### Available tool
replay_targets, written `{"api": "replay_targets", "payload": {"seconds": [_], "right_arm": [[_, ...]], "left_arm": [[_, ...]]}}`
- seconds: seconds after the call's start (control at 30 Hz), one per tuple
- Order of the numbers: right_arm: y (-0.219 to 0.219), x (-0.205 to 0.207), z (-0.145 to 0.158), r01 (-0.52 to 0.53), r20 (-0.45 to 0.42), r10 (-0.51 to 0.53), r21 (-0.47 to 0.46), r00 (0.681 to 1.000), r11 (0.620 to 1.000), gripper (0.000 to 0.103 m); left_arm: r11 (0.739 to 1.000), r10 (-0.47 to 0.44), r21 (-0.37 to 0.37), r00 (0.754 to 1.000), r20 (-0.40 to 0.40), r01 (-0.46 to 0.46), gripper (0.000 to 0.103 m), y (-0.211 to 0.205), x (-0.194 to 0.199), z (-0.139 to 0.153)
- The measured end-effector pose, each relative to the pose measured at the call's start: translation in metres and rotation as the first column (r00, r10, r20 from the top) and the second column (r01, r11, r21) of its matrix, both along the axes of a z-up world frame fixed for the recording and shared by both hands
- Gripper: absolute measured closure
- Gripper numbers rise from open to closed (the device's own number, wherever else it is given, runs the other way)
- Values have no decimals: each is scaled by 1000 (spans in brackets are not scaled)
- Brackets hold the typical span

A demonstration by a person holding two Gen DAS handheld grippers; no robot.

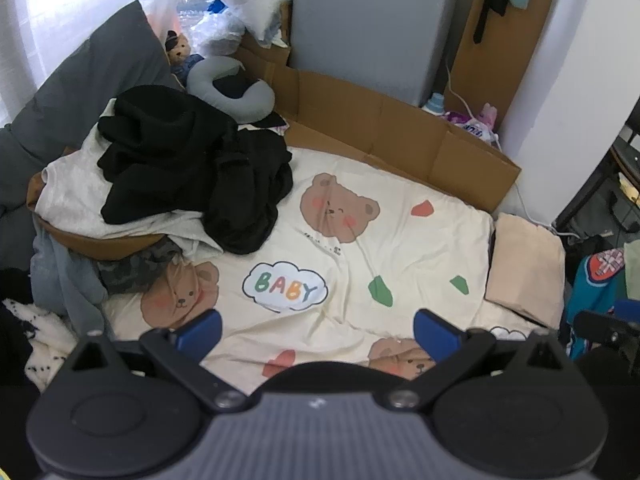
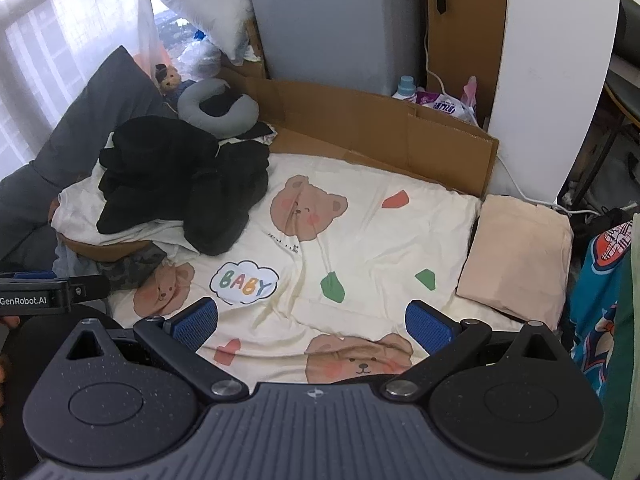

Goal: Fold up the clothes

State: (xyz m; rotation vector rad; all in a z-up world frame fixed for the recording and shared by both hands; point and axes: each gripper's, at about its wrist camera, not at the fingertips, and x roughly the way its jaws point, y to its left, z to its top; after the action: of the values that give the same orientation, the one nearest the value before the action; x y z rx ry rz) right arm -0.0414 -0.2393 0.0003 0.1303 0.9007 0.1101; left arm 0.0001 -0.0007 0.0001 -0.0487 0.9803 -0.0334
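A heap of unfolded clothes lies at the left of the bed, topped by black garments over a white one and a camouflage piece. A folded beige garment rests at the bed's right edge. My left gripper hovers open above the bear-print sheet, holding nothing. My right gripper is open as well over the same sheet, empty. The left gripper's body shows at the left edge of the right wrist view.
Flattened cardboard lines the far side of the bed, with a grey appliance behind it. A grey neck pillow and a small teddy lie at the back left. A dark pillow leans by the window. Colourful fabric hangs at right.
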Motion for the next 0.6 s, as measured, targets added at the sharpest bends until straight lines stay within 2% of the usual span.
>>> {"api": "replay_targets", "payload": {"seconds": [0.3,0.6], "right_arm": [[-1,-1,-2,1,-31,-1,-17,1000,1000,0],[-6,1,-5,3,-27,-3,6,1000,1000,0]], "left_arm": [[1000,10,14,1000,-7,-10,0,-7,1,1],[1000,15,-14,1000,-9,-15,0,-1,3,-4]]}}
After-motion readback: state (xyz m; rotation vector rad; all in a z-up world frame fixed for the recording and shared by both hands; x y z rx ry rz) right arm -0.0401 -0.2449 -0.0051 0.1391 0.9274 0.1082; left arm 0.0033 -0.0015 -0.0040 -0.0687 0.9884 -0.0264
